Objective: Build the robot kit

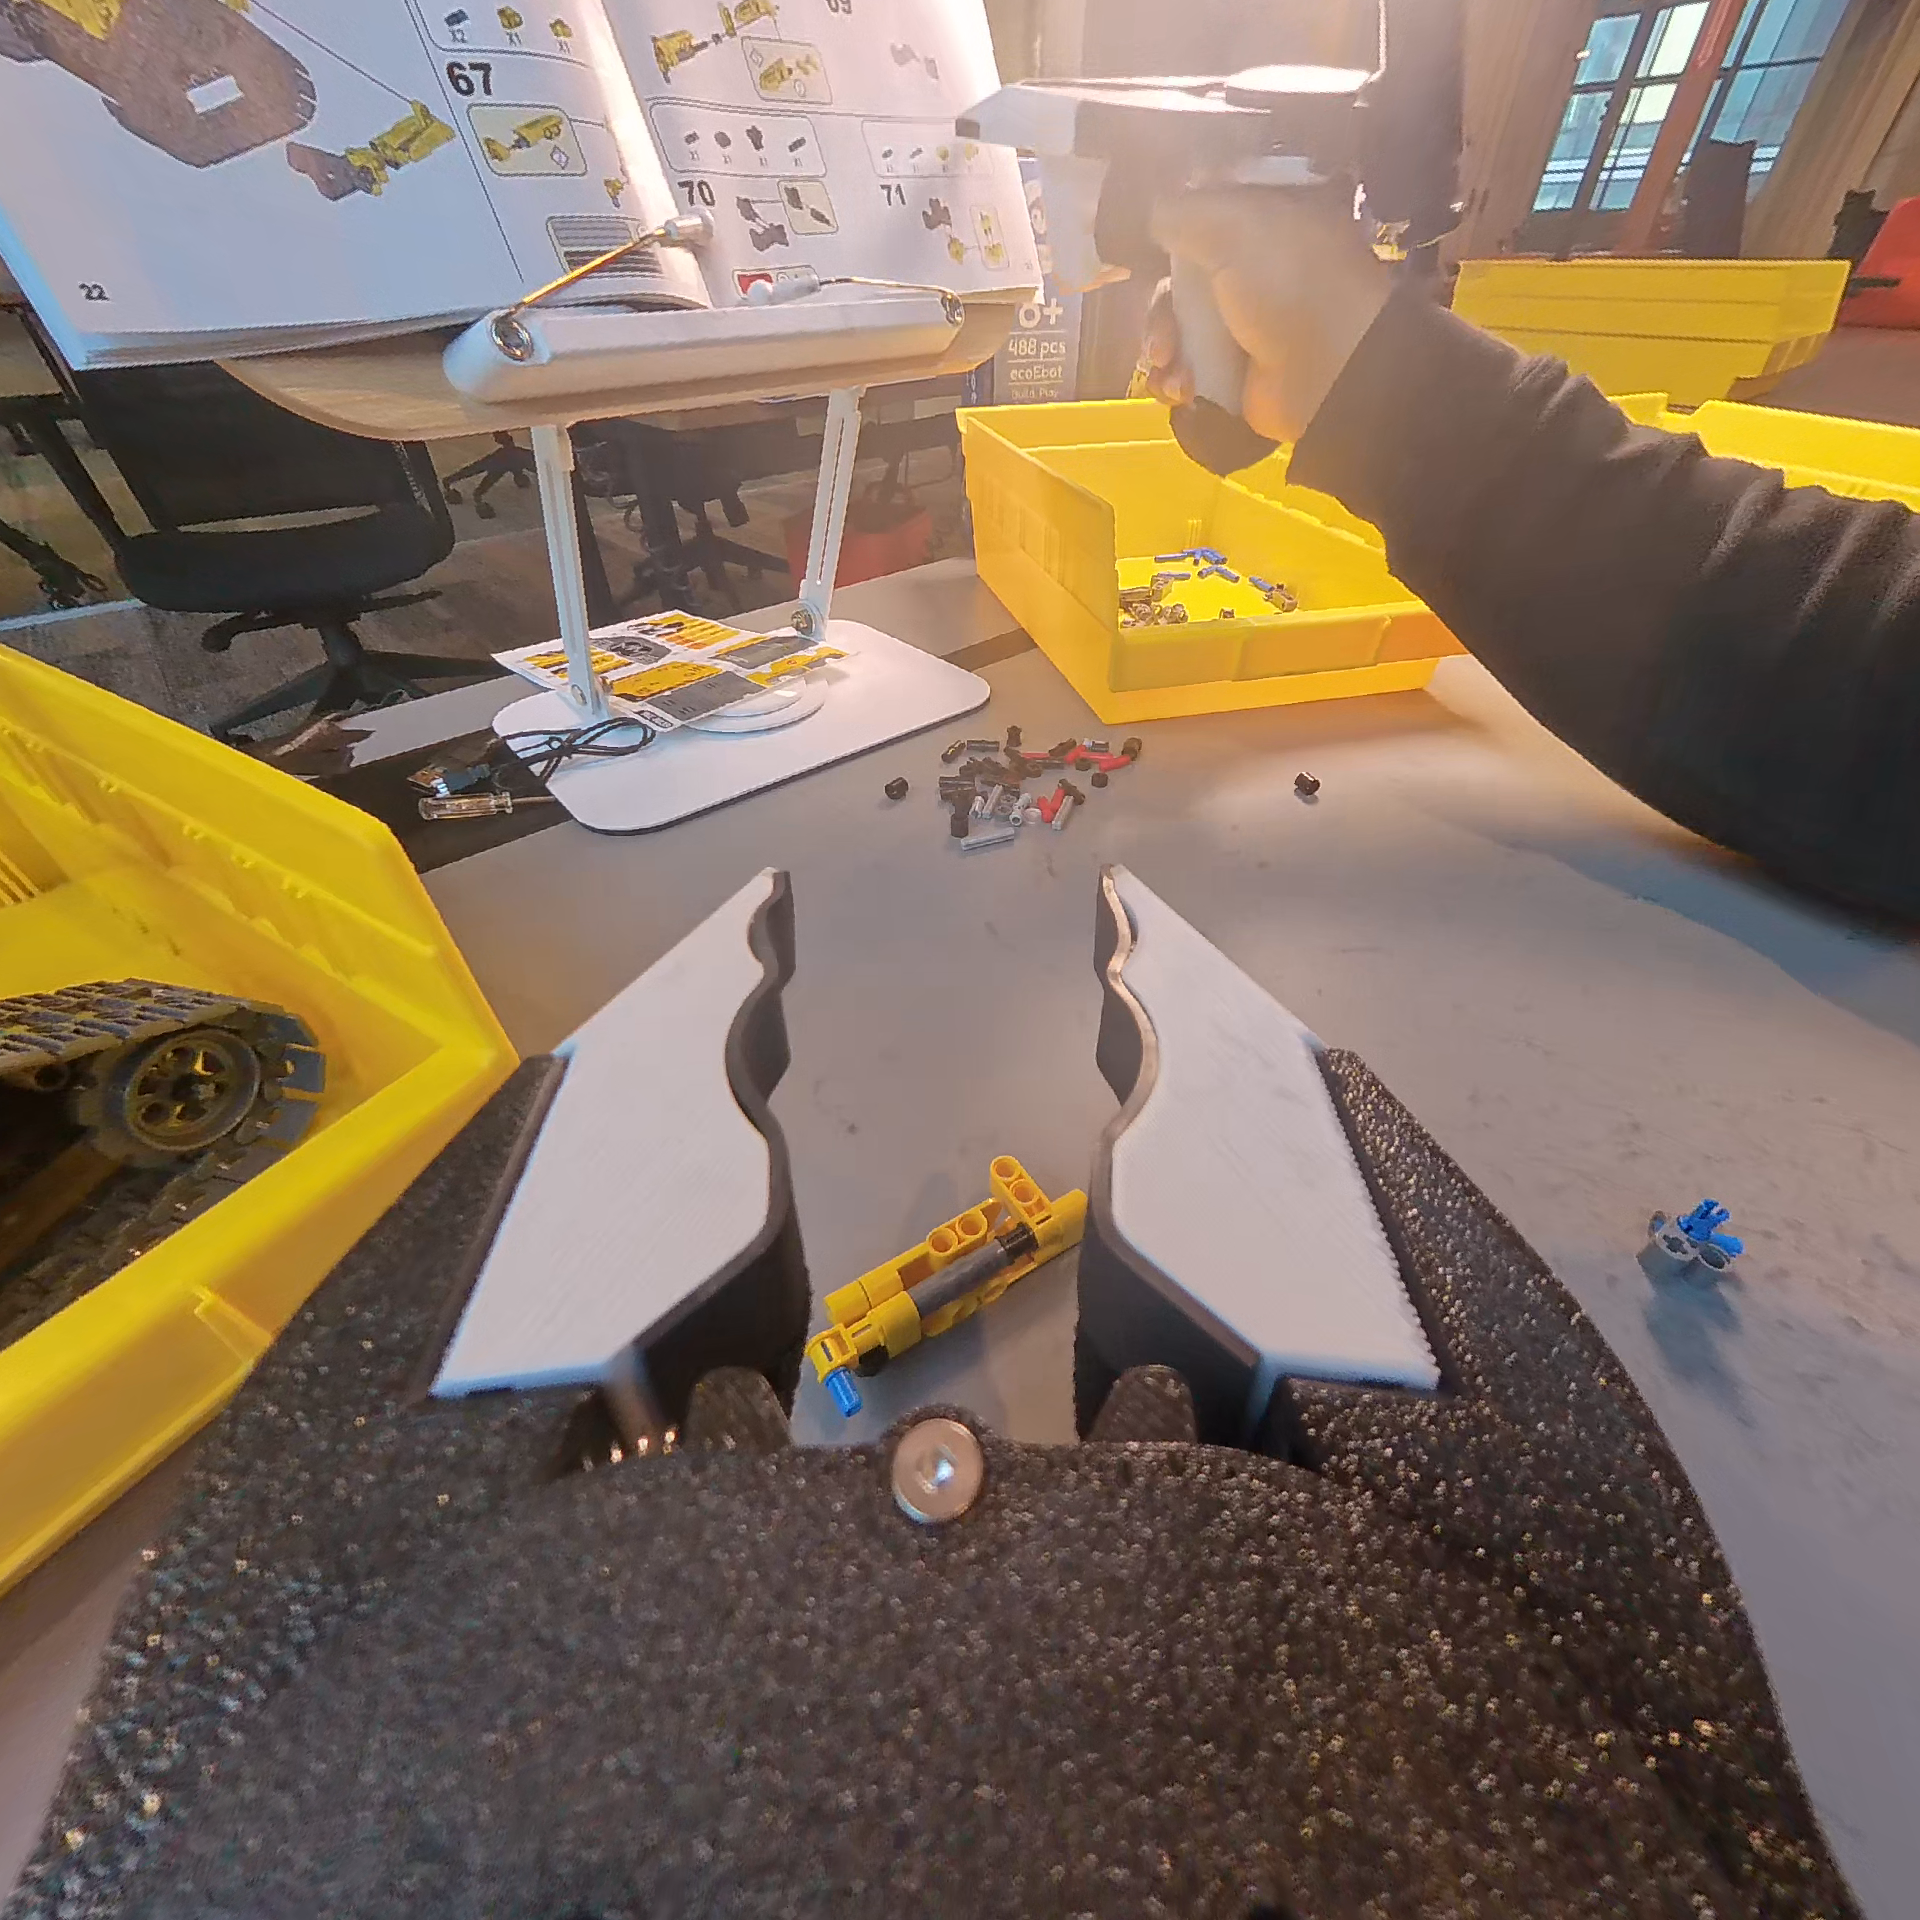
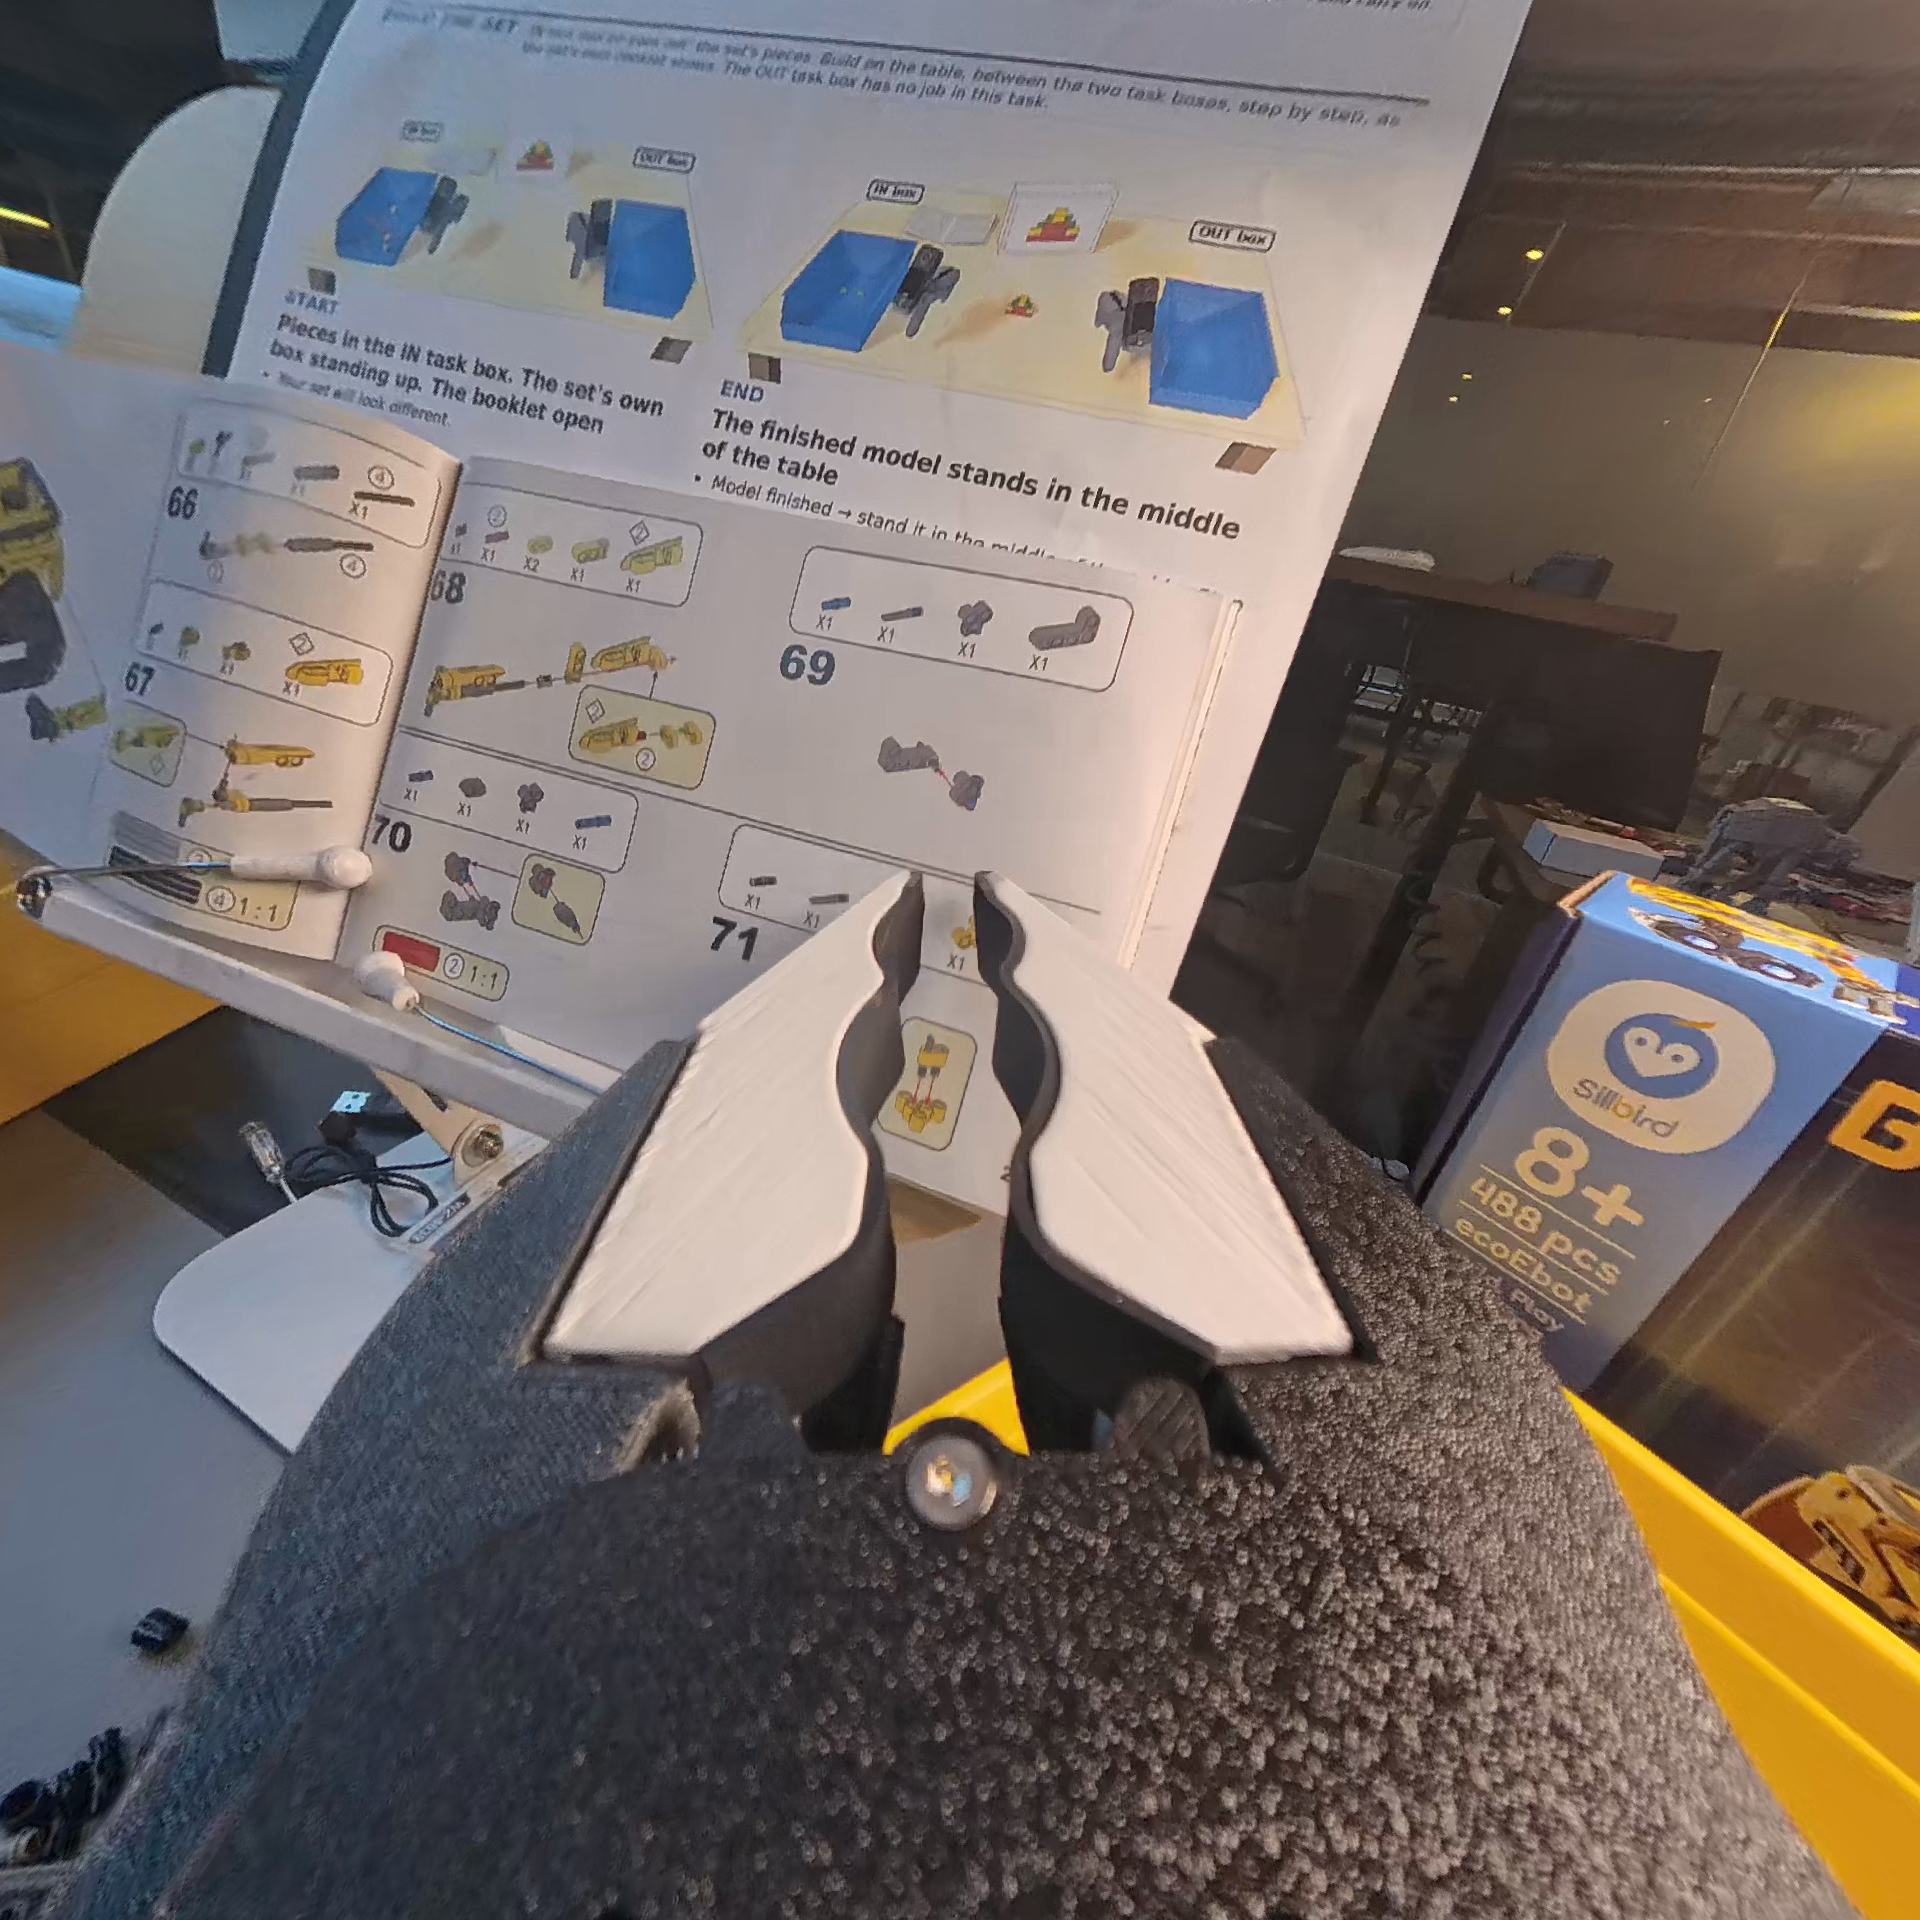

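My left gripper (image 1: 940,883) is open and empty, low over the grey table (image 1: 1351,987). A small yellow brick assembly (image 1: 945,1278) with a grey rod and a blue pin lies on the table between the fingers, near their base, touching neither. A little blue and grey piece (image 1: 1688,1247) lies to the right. My right gripper (image 2: 948,881) is raised and faces the open instruction booklet (image 2: 623,727). Its jaws are almost together with a narrow gap and nothing between them. In the left wrist view it (image 1: 1039,114) is held by a hand (image 1: 1268,312) above a yellow bin (image 1: 1195,665).
A pile of small black, red and grey pieces (image 1: 1023,784) lies ahead. The booklet stand's white base (image 1: 831,727) and a screwdriver (image 1: 468,805) sit behind. A yellow bin (image 1: 312,1195) at left holds a tracked model (image 1: 177,1081). A blue set box (image 2: 1621,1143) stands at right. My right fingertips sit around 40 cm from my left ones.
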Demonstrator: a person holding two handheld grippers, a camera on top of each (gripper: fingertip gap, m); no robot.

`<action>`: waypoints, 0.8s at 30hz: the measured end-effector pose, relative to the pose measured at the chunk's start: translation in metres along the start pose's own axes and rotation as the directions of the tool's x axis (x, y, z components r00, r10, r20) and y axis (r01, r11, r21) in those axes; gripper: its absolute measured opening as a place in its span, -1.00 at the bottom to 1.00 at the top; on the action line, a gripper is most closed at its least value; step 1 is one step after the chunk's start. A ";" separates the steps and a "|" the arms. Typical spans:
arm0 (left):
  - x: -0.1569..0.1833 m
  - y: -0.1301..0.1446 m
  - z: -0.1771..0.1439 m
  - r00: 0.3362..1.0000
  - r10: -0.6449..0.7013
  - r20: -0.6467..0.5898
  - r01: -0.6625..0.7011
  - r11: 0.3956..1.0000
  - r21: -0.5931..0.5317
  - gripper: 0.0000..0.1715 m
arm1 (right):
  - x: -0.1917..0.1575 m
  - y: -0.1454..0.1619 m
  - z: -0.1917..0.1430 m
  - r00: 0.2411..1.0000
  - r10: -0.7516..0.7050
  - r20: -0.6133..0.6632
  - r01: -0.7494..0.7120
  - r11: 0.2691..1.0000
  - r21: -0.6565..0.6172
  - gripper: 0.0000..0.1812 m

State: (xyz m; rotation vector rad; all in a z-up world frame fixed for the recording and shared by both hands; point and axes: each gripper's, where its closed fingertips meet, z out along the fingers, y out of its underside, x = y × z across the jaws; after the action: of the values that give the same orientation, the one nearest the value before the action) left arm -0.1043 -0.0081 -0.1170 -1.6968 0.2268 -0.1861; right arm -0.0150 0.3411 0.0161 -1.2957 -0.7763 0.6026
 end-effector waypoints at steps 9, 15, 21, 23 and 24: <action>0.001 0.000 0.000 1.000 0.008 0.002 -0.008 1.000 -0.001 -0.34 | -0.022 0.025 -0.004 0.996 -0.074 0.046 0.077 0.994 -0.077 -0.89; 0.001 0.000 0.000 1.000 0.009 0.001 -0.009 1.000 -0.001 -0.34 | -0.038 0.029 -0.001 0.983 -0.169 0.068 0.175 0.980 -0.094 -0.88; 0.001 0.000 0.000 1.000 0.009 -0.001 -0.009 1.000 -0.001 -0.34 | -0.056 0.032 0.002 0.963 -0.247 0.110 0.258 0.961 -0.099 -0.88; 0.001 0.000 0.000 1.000 0.008 -0.002 -0.008 1.000 -0.002 -0.34 | -0.064 0.033 0.003 0.954 -0.271 0.130 0.284 0.954 -0.097 -0.88; 0.001 0.000 0.000 1.000 0.008 -0.002 -0.008 1.000 -0.002 -0.34 | -0.068 0.033 0.003 0.951 -0.278 0.139 0.292 0.952 -0.093 -0.88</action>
State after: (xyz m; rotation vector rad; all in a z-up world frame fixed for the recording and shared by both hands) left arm -0.1029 -0.0084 -0.1174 -1.6977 0.2358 -0.1818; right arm -0.0585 0.2967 -0.0269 -1.2269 -1.0929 0.4129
